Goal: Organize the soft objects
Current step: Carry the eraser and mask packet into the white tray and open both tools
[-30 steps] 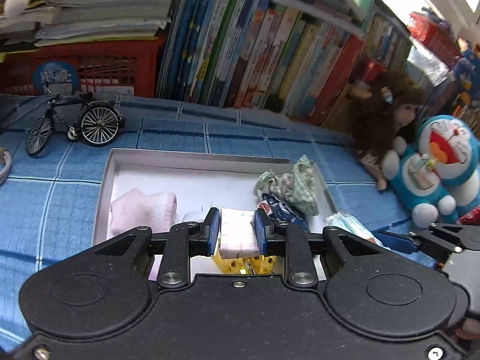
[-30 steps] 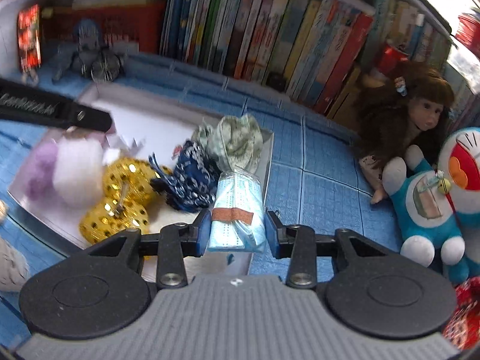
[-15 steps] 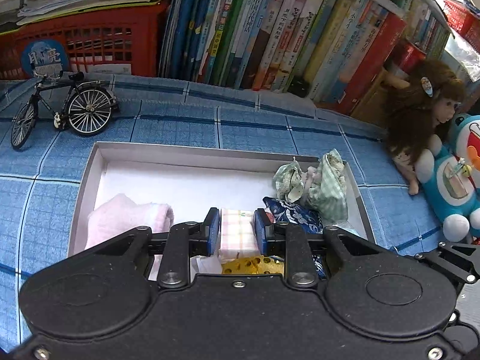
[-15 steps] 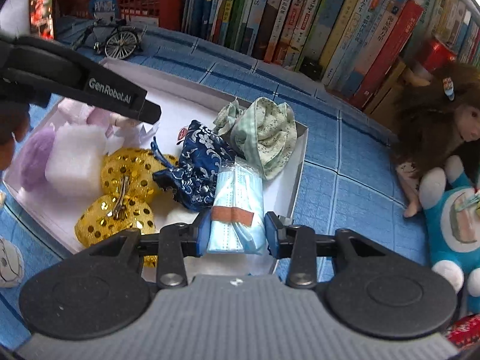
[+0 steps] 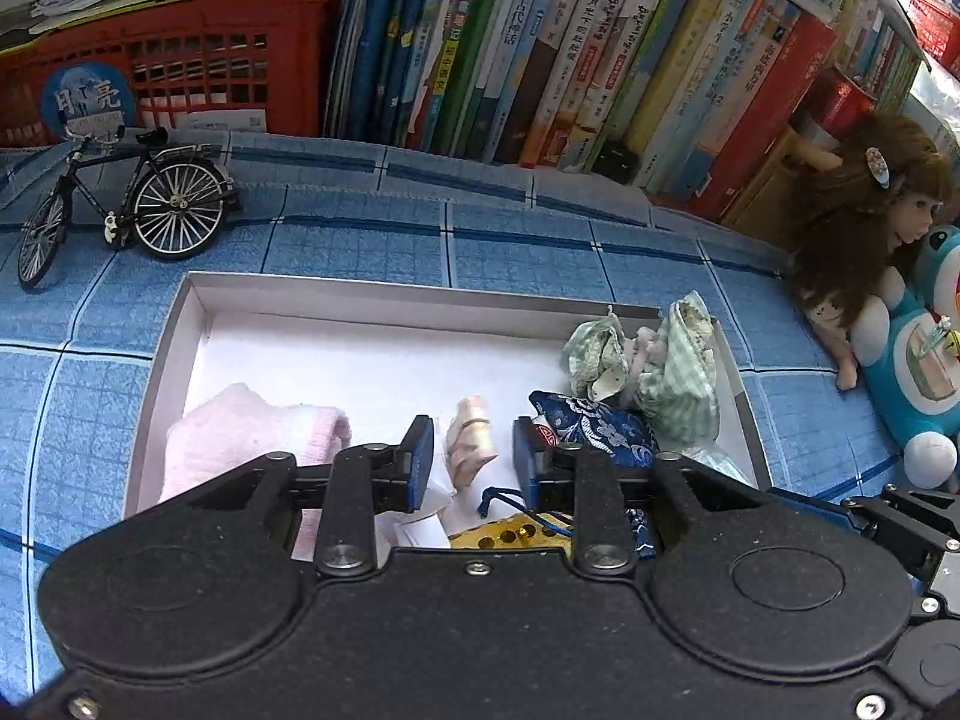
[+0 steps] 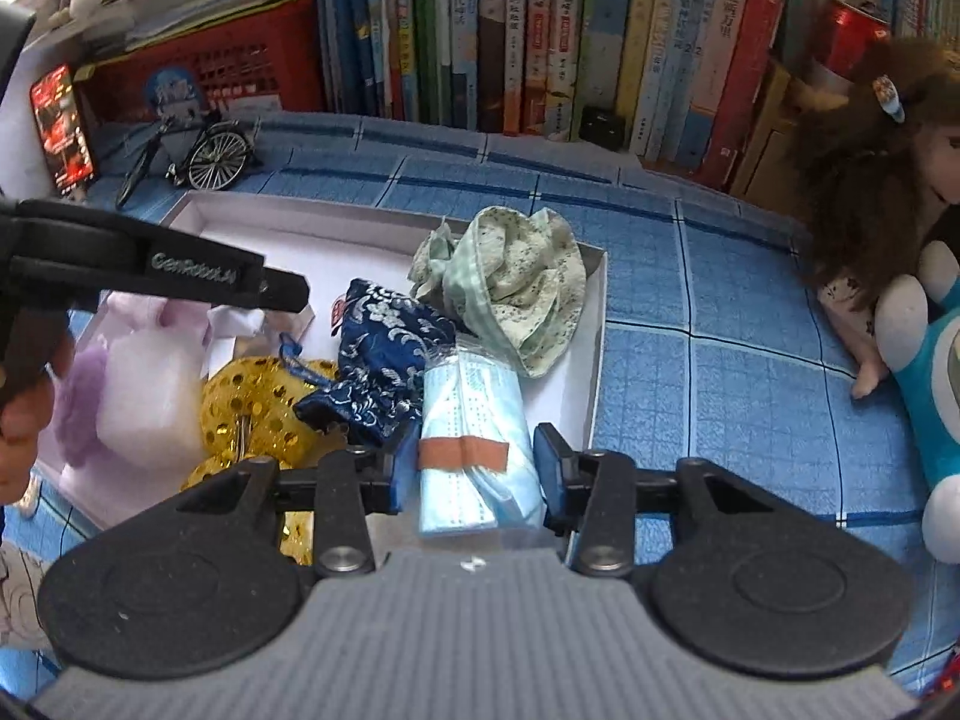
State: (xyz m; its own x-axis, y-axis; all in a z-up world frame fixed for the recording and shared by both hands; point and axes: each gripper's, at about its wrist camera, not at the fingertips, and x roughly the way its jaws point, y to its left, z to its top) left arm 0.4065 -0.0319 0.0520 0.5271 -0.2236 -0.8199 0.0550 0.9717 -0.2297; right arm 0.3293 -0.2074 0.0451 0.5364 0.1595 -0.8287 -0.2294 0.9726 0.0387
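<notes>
My left fingers [image 5: 425,455] stand apart, a small pinkish folded bundle [image 5: 471,433] lying loose between them on the white floor of the box [image 5: 384,300], touching neither pad as far as I can see. My right gripper [image 6: 474,462] has its fingers close on either side of the blue mask pack [image 6: 471,420], the one with the tan strip across it; whether they are pinching it or have just let go, I cannot tell. The pack sits at lower centre of the right view, just inside the box's near right corner, touching the dark blue brocade pouch [image 6: 378,360].

To do this step well, I judge I should lift my left gripper [image 5: 471,459] straight up and back so a pad does not drag the bundle. With the right, I would make sure the pack rests flat inside the rim before spreading wide, since its slippery wrap could slide over the low wall.

Around these: a pink towel [image 5: 240,438] at lower left of the left view, the green floral cloth [image 6: 516,288] in the far right corner of the box, gold sequinned pieces [image 6: 252,402] near the front. Farther out on the blue checked cloth [image 5: 510,240] are a model bicycle [image 5: 126,198] at upper left, and a doll [image 6: 870,192] and a blue plush [image 6: 942,372] at right, with books [image 5: 540,48] behind.
</notes>
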